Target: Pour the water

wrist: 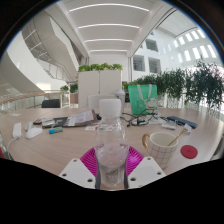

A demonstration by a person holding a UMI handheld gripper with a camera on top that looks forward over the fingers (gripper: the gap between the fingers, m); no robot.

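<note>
Your gripper (pixel 112 168) is clamped on a clear plastic bottle (pixel 111 150), which stands upright between the two pink pads (pixel 91 161) with both fingers pressing its sides. Judging from that upright pose, the pour has not begun: you have the grasp, and what is left is to carry the bottle over to a vessel and tilt it. Whether the cap is on or off, you cannot tell from here. To the left of the gripper, the tabletop (pixel 60 145) carries scattered small items, among them papers (pixel 68 120) and something white near the far left that is too small to name. Just to the right of the bottle and a little ahead stands a pale mug (pixel 161 147), the likely target, near the fingers but not touching them. Further right lies a small red round object (pixel 189 152), and beyond the mug sits a green bag (pixel 141 99). The surface is light wood, fairly cluttered. The room is a bright, open hall with white ceiling strip lights (pixel 110 26), a curved balcony on the left and a row of leafy plants (pixel 190 85) on the right.
</note>
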